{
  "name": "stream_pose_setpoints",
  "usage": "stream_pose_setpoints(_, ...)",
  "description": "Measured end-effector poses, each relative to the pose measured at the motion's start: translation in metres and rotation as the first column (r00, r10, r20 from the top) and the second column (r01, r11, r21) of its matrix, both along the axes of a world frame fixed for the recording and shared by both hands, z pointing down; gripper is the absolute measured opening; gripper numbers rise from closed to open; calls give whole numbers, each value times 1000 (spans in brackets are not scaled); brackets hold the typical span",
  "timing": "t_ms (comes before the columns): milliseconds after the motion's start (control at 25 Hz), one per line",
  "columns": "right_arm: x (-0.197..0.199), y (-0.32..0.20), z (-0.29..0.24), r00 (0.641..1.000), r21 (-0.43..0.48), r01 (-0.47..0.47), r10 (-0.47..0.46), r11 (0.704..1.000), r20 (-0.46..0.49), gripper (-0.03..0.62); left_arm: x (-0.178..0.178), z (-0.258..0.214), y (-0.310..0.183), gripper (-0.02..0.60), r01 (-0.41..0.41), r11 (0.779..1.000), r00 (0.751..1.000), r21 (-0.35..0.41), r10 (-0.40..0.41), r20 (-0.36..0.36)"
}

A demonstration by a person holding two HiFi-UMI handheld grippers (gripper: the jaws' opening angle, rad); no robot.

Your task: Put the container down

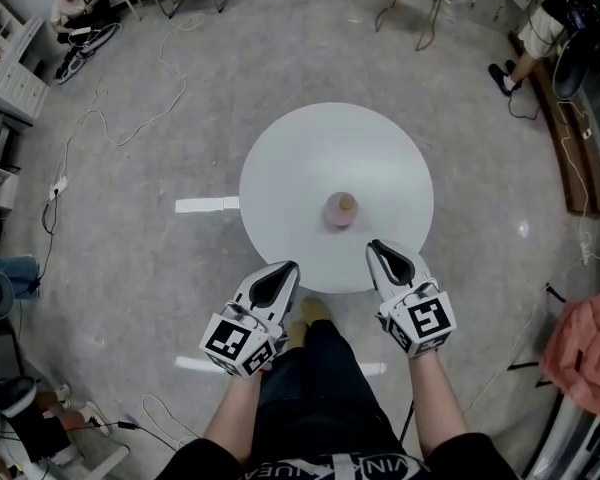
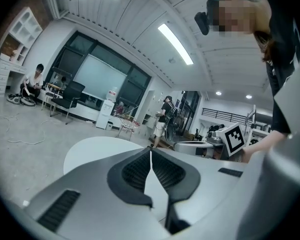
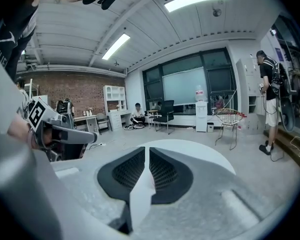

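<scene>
White and round, the small table [image 1: 310, 158] carries a squat pink container [image 1: 341, 209], which has what looks like a tan top. The container stands upright on the tabletop, a little nearer than centre, and neither gripper touches it. The left gripper [image 1: 286, 271] hovers just off the table's near edge, to the left of the container. Its dark ribbed pads [image 2: 135, 171] are pressed together with nothing between them. The right gripper [image 1: 380, 250] hangs over the near rim to the right, closer to the container but clear of it. Its jaws are likewise drawn together and empty. On the grey polished floor [image 1: 130, 228], a strip of white tape [image 1: 206, 205] lies just left of the table. A seated person [image 1: 75, 3] occupies the far left corner. A crumpled salmon-pink cloth [image 1: 585, 353] sits at the near right.
</scene>
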State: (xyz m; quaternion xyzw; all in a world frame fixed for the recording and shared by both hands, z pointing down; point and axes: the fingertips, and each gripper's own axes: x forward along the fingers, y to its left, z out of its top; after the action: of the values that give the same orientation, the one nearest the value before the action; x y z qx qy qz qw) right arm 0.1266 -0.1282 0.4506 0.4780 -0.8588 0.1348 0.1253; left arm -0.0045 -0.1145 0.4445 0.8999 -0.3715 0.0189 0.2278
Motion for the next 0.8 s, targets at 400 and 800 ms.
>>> stream_pose_setpoints(400, 2, 27, -37, 1000, 26, -4, 4, 1000, 28, 9, 10, -36, 7, 15, -13, 998, 1000, 60, 13, -10)
stream_pose_setpoints(800, -4, 38, -65, 1000, 42, -20, 19, 999, 21, 6, 9, -64, 9, 15, -42, 991, 999, 128, 44, -8)
